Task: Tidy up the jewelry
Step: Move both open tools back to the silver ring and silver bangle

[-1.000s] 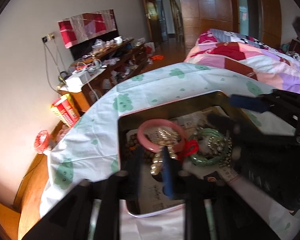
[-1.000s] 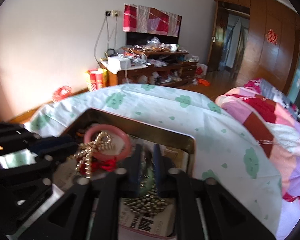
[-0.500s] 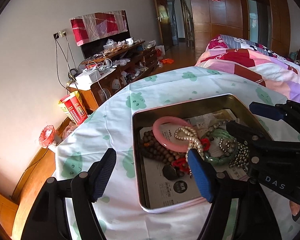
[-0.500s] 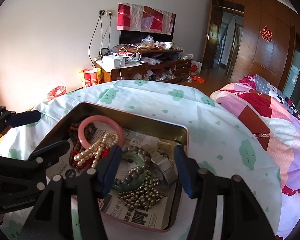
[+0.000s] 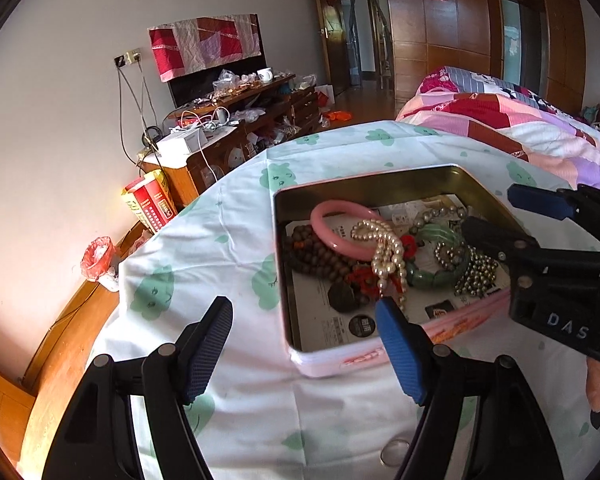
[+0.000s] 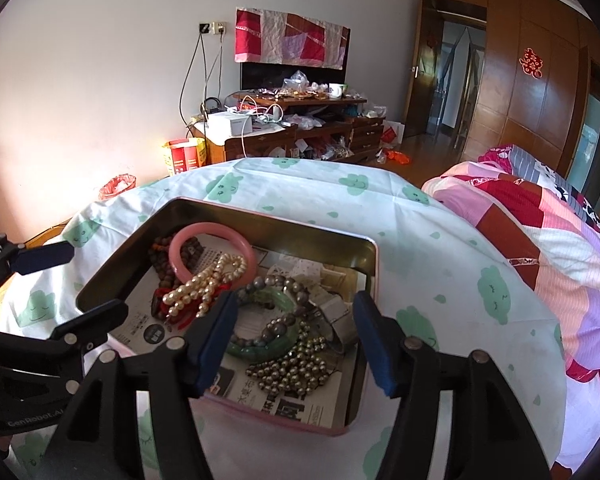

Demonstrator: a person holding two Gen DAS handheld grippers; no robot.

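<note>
We are holding both tools wide and empty just short of the pink tin [image 6: 370, 264]; the green bangle [image 6: 260, 350] is lying straight ahead between the right tool [image 6: 296, 344] fingers, nearer than the left tool [image 5: 304, 344]

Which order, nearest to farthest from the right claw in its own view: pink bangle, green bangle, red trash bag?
1. green bangle, between the right claw fingers, in the tin.
2. pink bangle, tin's far left.
3. red trash bag, on the floor beyond the bed.
</note>
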